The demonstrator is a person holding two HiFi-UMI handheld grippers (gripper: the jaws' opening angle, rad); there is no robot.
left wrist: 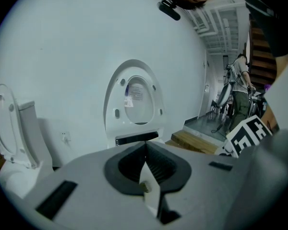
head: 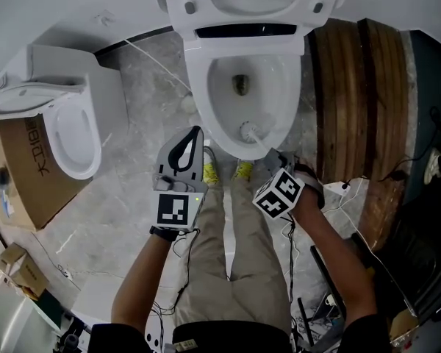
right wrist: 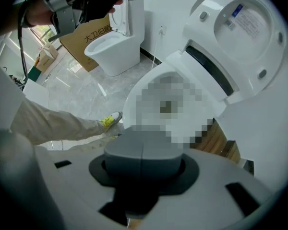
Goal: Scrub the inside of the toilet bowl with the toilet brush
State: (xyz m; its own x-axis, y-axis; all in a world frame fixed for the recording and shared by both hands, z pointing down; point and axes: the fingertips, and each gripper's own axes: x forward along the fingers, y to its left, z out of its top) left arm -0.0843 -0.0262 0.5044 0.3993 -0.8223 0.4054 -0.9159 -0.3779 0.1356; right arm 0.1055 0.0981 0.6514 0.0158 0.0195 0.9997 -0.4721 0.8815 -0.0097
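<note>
The white toilet stands with lid and seat raised, and its bowl is open below me. The white toilet brush has its bristle head inside the bowl, low on the near wall. Its handle runs back to my right gripper, which is shut on it just over the bowl's front rim. In the right gripper view the right gripper shows its grey jaws pressed together, and the brush is hidden there. My left gripper hangs shut and holding nothing beside the bowl's left rim. The left gripper points at the raised lid.
A second white toilet stands at the left with a cardboard box beside it. Wooden steps and loose cables lie to the right. My shoes stand at the bowl's front. A person stands far back.
</note>
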